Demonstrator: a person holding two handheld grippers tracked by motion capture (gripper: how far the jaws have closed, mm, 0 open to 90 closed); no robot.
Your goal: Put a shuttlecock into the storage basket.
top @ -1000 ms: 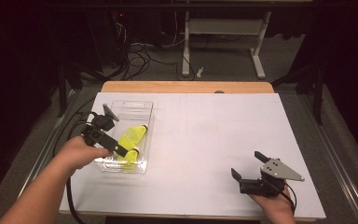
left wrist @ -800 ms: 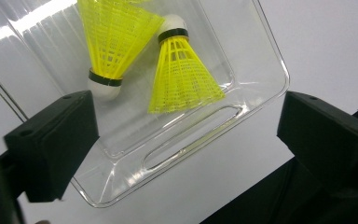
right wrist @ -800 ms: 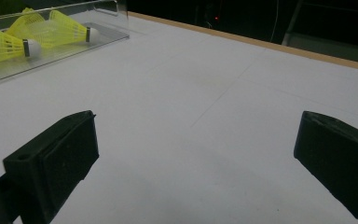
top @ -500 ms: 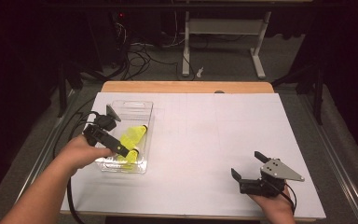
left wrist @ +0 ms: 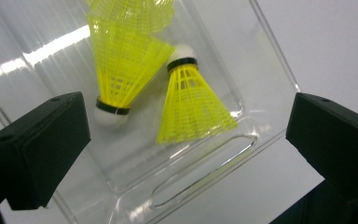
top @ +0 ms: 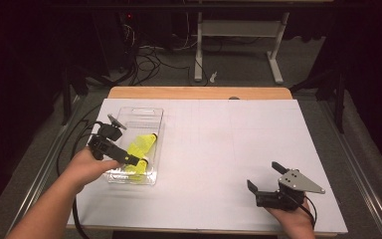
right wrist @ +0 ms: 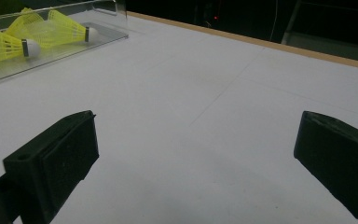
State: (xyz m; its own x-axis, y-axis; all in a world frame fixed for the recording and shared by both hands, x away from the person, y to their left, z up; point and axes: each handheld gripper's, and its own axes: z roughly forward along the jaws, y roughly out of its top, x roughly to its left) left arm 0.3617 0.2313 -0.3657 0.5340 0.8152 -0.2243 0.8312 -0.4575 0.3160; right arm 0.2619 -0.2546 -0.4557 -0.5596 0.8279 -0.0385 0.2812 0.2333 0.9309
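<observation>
A clear plastic tray (top: 151,115) lies at the table's left and holds three yellow shuttlecocks. In the left gripper view two of them lie side by side, one (left wrist: 126,65) with its white cork toward me and one (left wrist: 193,105) with its cork away. My left gripper (top: 127,151) hovers over the tray's near end. Its jaws have just been opening and stand wide (left wrist: 186,126), with the shuttlecocks loose below them and nothing gripped. My right gripper (top: 264,175) rests open near the front right edge, bare white table between its jaws (right wrist: 198,130). The tray (right wrist: 51,56) lies far off to its left.
A white sheet (top: 229,144) covers the table, and a wooden strip (top: 199,93) runs along its far edge. Behind it are a dark floor with cables (top: 149,55) and a white desk frame (top: 238,30). The left gripper's cable (top: 77,144) loops off the table's left side.
The left gripper has shifted only slightly over the tray's near end. The shuttlecocks lie in the tray as before. The right gripper has kept still.
</observation>
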